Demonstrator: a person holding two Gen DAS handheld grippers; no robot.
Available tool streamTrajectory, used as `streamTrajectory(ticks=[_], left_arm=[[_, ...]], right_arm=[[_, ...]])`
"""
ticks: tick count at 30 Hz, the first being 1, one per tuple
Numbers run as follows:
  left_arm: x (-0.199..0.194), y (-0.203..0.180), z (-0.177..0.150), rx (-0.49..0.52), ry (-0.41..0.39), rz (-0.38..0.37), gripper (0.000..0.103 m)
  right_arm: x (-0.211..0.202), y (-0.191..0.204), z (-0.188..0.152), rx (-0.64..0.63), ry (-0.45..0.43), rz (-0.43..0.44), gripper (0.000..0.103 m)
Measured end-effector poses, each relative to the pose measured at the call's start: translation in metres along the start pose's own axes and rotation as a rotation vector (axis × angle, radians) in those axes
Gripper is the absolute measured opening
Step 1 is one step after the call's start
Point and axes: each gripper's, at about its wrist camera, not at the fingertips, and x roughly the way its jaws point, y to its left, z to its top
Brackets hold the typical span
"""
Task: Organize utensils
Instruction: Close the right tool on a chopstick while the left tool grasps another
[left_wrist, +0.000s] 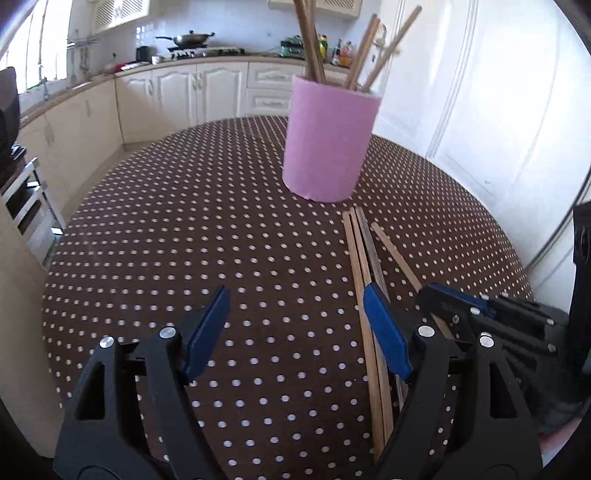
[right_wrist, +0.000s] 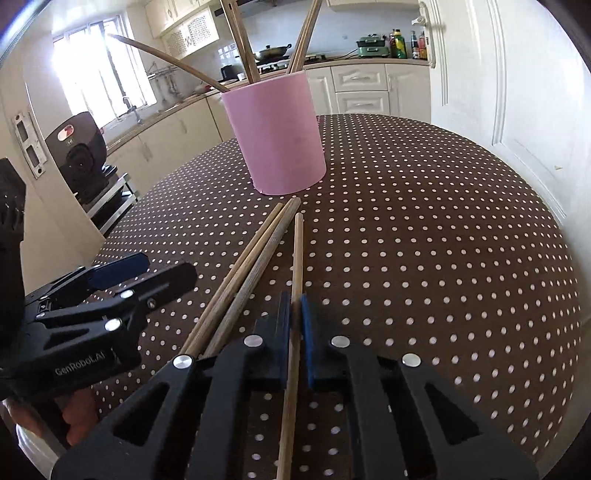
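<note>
The left gripper (left_wrist: 295, 321) sits at the bottom of the left wrist frame with its two blue-padded fingers (left_wrist: 207, 332) spread wide apart, nothing between them, and both tips angled forward and slightly inward. In the right wrist frame it appears at the lower left, pointing toward the upper right, and bare fingers of the holding hand (right_wrist: 75, 417) show beneath its black body. The right gripper (right_wrist: 295, 314) fills the bottom centre of its own frame, its blue pads pressed nearly together around a single chopstick (right_wrist: 297, 254). In the left wrist frame it lies at the lower right edge.
</note>
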Motion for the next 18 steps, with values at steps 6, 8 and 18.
streamTrajectory(ticks=[6, 8, 18], left_arm=[[0.015, -0.005, 0.005, 0.008, 0.056, -0.016, 0.074], [0.021, -0.009, 0.008, 0.014, 0.073, -0.01, 0.074], [0.026, -0.021, 0.011, 0.046, 0.083, 0.025, 0.075]], right_arm=[[0.0, -0.011, 0.001, 0.067, 0.002, 0.072, 0.005], [-0.001, -0.017, 0.001, 0.101, -0.002, 0.106, 0.005], [-0.003, -0.015, -0.001, 0.099, -0.004, 0.104, 0.005]])
